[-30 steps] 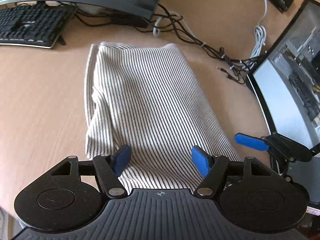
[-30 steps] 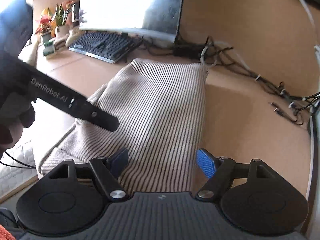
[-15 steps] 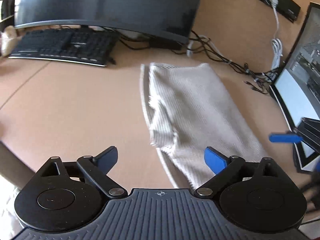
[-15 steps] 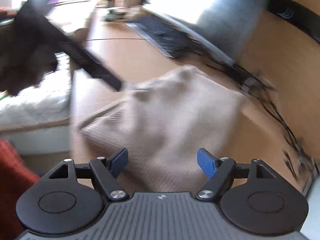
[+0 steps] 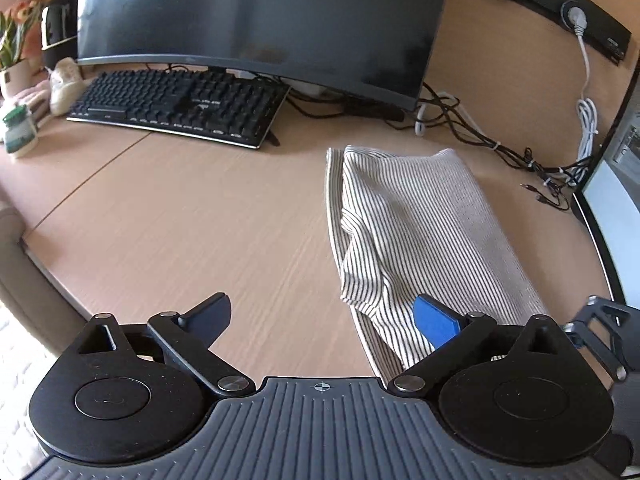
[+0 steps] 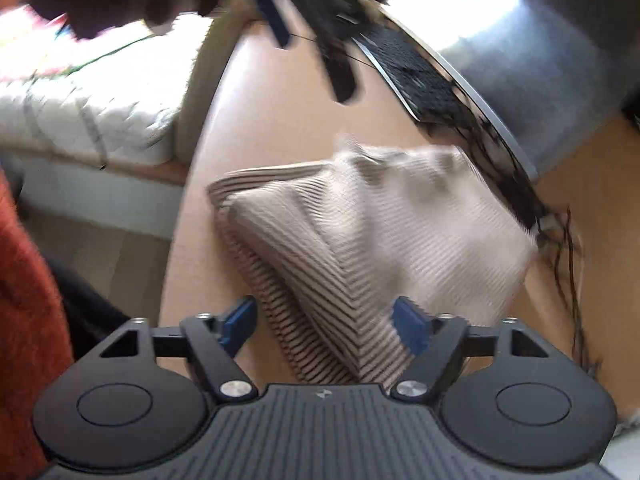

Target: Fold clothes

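Note:
A folded beige garment with thin dark stripes lies on the wooden desk, right of centre in the left wrist view. My left gripper hovers at the garment's left edge, jaws opening wide and holding nothing. Its right fingertip hangs over the cloth's near edge. In the blurred right wrist view the garment lies ahead. My right gripper is over its near corner, jaws closing with that corner between them and a gap still showing at the left pad. The left gripper shows there as a dark blur at the top.
A dark monitor and a black keyboard stand behind the garment. Tangled cables run along the back right. A second screen stands at the right edge. A white quilted bed lies beyond the desk's edge.
My left gripper opened wide and drew left and back off the garment. The right gripper rolled, tilting its view, and its jaws narrowed over the garment's near corner.

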Available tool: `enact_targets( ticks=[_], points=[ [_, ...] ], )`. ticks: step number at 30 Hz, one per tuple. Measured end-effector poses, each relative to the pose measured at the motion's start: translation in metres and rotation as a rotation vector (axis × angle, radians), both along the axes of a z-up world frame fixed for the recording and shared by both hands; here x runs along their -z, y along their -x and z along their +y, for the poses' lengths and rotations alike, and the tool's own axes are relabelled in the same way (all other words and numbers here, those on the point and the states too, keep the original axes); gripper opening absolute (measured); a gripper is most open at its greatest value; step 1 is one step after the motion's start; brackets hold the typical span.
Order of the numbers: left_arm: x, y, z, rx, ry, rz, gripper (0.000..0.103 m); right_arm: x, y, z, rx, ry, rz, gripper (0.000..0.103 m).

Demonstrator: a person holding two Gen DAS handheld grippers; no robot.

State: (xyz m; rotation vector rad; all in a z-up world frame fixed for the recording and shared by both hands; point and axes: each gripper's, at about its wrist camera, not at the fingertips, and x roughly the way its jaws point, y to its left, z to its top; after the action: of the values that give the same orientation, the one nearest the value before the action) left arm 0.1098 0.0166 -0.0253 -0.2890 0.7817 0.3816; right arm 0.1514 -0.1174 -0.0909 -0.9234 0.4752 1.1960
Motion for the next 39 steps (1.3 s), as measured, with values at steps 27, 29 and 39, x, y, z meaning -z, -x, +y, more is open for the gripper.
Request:
enact_targets(
  ticks=[27, 29, 39],
  points=[
    [0.032, 0.015, -0.014, 0.339, 0.006, 0.104, 0.102, 0.006, 0.012, 0.009, -0.005, -0.027, -0.034, 0.063],
    [0.032, 0.017, -0.020, 0.388, -0.017, 0.118, 0.102, -0.002, -0.014, 0.008, 0.134, -0.067, 0.170, 0.062],
    [0.062, -0.004, -0.054, 0.451, -0.227, 0.187, 0.102, -0.006, -0.061, 0.009, 0.311, -0.145, 0.494, 0.062]
  ],
)
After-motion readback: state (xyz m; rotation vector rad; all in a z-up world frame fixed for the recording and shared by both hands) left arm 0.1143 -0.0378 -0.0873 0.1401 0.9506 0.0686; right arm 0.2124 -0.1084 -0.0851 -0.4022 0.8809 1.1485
